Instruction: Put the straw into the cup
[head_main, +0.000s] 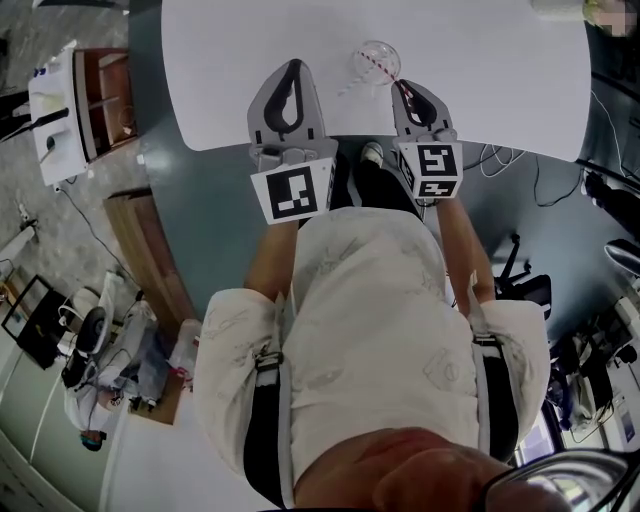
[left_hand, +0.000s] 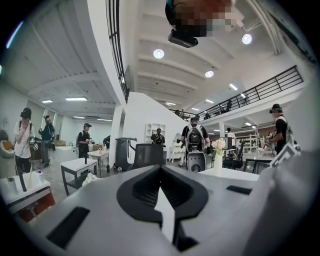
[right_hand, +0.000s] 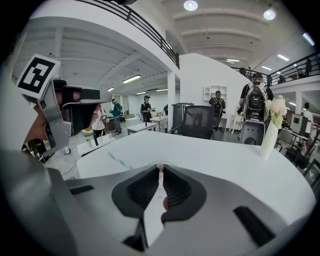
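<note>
We've got the straw (head_main: 383, 66), red and white striped, pinched in the narrow jaws of the right tool (head_main: 401, 86). Its free end reaches over the mouth of the clear cup (head_main: 361, 54). We can't tell from the head view whether the tip is inside the rim or only above it. In the right gripper view, the straw runs straight along the line of the jaws, with a faint arc of rim just beyond them.

The cup stands near the desk (head_main: 500, 60) edge, unsupported and probably light. So we want the tip well past the rim and angled down before we let go, and no sideways push on the wall.

The left tool (head_main: 293, 68) hangs just beside it with its jaws together on nothing. It could steady the cup if it slides. Release only when the straw leans on the rim.
</note>
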